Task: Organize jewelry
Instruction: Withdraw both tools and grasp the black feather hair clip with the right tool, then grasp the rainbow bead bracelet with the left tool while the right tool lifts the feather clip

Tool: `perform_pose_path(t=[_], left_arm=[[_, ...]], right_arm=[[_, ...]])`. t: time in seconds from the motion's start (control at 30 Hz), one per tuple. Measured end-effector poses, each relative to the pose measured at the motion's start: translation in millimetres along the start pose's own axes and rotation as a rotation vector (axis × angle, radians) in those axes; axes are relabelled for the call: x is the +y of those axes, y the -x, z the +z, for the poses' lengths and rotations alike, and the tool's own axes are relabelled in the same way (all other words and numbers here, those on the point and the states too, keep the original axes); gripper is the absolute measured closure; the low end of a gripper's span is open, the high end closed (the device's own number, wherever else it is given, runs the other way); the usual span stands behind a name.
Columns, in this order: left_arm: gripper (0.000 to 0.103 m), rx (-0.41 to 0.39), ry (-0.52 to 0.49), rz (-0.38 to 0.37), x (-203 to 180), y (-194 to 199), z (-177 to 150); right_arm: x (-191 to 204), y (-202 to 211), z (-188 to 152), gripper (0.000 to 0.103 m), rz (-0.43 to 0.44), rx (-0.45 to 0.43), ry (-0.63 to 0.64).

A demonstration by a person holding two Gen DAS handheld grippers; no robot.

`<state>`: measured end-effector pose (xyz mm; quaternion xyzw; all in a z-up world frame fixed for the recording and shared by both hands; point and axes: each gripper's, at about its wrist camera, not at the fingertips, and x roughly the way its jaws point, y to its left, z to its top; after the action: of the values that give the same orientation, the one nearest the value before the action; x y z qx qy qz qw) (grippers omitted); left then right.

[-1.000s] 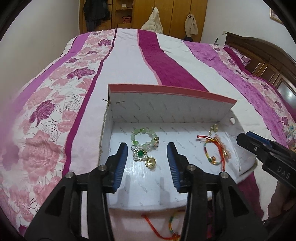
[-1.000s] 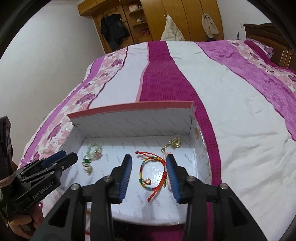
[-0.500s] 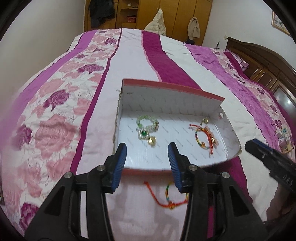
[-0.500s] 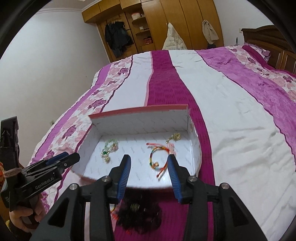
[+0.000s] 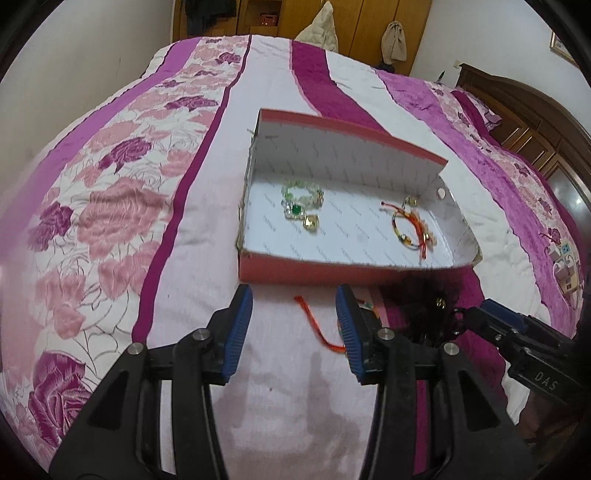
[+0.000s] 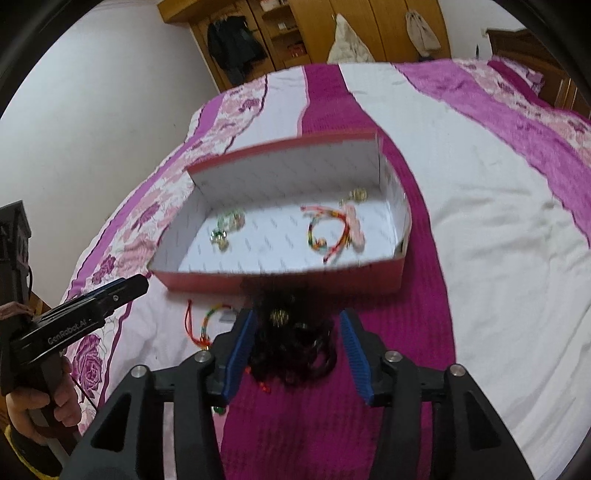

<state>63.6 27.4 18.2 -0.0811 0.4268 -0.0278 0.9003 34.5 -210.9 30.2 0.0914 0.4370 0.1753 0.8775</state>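
Observation:
A red box with a white inside lies on the bed. In it are a green bead bracelet and a multicolour cord bracelet. On the bedspread in front of the box lie a second red-corded bracelet and a black frilly hair tie with a gold charm. My left gripper is open and empty over the cord. My right gripper is open, its fingers on either side of the hair tie.
The bed has a pink, white and magenta striped floral bedspread. A wooden headboard is at the right and wooden wardrobes stand at the far end. A wall runs along the left.
Both grippers have pulled back from over the box toward me. The loose bracelet and the hair tie in front of the box have come into view between the fingers.

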Motion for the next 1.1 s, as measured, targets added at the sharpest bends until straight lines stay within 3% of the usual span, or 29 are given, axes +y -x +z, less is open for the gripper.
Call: perform_pose_path(t=[0.37, 0.63, 0.77, 0.9, 1.1], left_arm=[[0.064, 0.036, -0.008, 0.010, 0, -8, -12], [0.064, 0.053, -0.001, 0.006, 0, -14, -16], [0.064, 0.066, -0.003, -0.005, -4, -17, -18], [0.064, 0.078, -0.015, -0.007, -9, -21, -20], [0.064, 0.096, -0.024, -0.017, -19, -27, -23]], right_arm=[[8, -33, -6, 0.040, -0.013, 0.099, -0.019], [10, -58, -5, 0.034, -0.093, 0.125, -0.003], [5, -64, -5, 0.034, -0.090, 0.117, -0.023], [-1, -59, -6, 0.041, -0.067, 0.088, -0.037], [-13, -36, -7, 0.042, -0.023, 0.036, -0.066]])
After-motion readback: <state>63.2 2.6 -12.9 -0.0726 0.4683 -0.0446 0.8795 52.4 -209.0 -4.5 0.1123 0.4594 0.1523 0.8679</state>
